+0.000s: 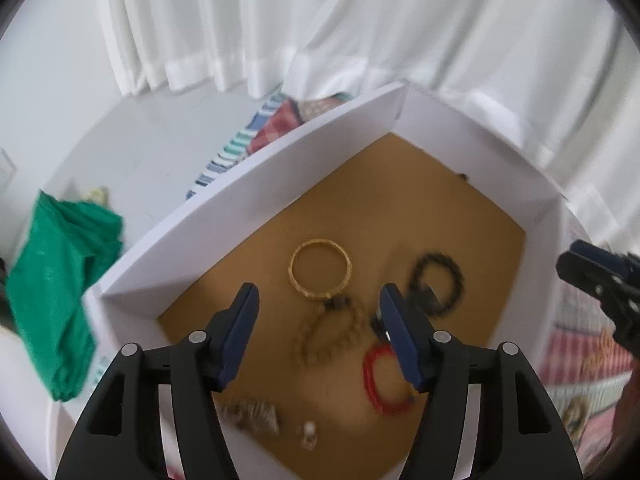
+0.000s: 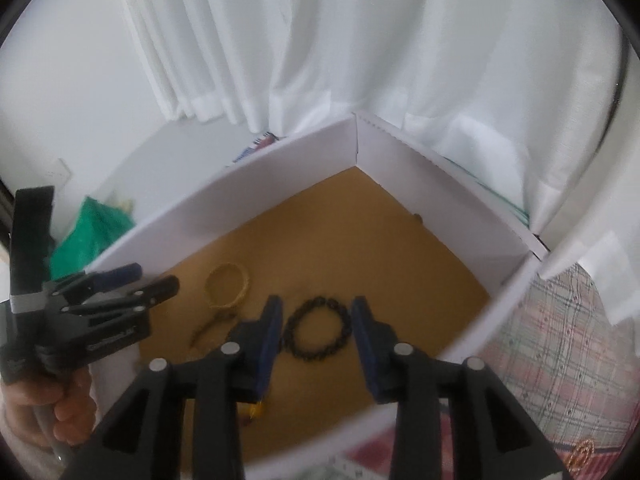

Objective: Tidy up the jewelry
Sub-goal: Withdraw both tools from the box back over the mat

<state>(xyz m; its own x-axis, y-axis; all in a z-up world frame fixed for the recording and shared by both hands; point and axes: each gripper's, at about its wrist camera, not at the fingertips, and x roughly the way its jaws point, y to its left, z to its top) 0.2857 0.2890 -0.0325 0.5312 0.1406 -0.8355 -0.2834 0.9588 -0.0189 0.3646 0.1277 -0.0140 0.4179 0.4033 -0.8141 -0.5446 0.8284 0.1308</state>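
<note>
White walls of a box [image 1: 224, 216] ring a brown cardboard floor, and the left wrist view looks down into it past the left gripper [image 1: 316, 300], whose blue-padded jaws stand apart with nothing pressed between them. On that floor this view shows five bracelets: one gold bangle [image 1: 320, 270] lying flat, one tan beaded loop [image 1: 328, 336] touching its near edge, one black bead bracelet [image 1: 438, 284] to the right, one red one [image 1: 380, 380] partly behind the right finger, and one blurred silvery piece [image 1: 256, 420] nearest the camera, with a small pale charm [image 1: 309, 434] beside it. Only this view shows the red, silvery and charm pieces. Outside the box lie a green cloth [image 1: 60, 292] and striped fabric [image 1: 240, 144]; the right gripper [image 1: 600, 284] enters at the right edge. The right wrist view looks into the same box [image 2: 280, 168]. Its own gripper [image 2: 318, 312] is released, the two pads flanking the black bracelet [image 2: 318, 328] without touching it; the beads form one closed ring flat on the cardboard. The bangle [image 2: 228, 286] sits farther left, the tan loop [image 2: 208, 328] just below it. This view alone shows a hand [image 2: 48, 412] gripping the left gripper [image 2: 156, 280] at the left, plaid cloth [image 2: 560, 352] at the right, and white curtains [image 2: 360, 40] behind.
</note>
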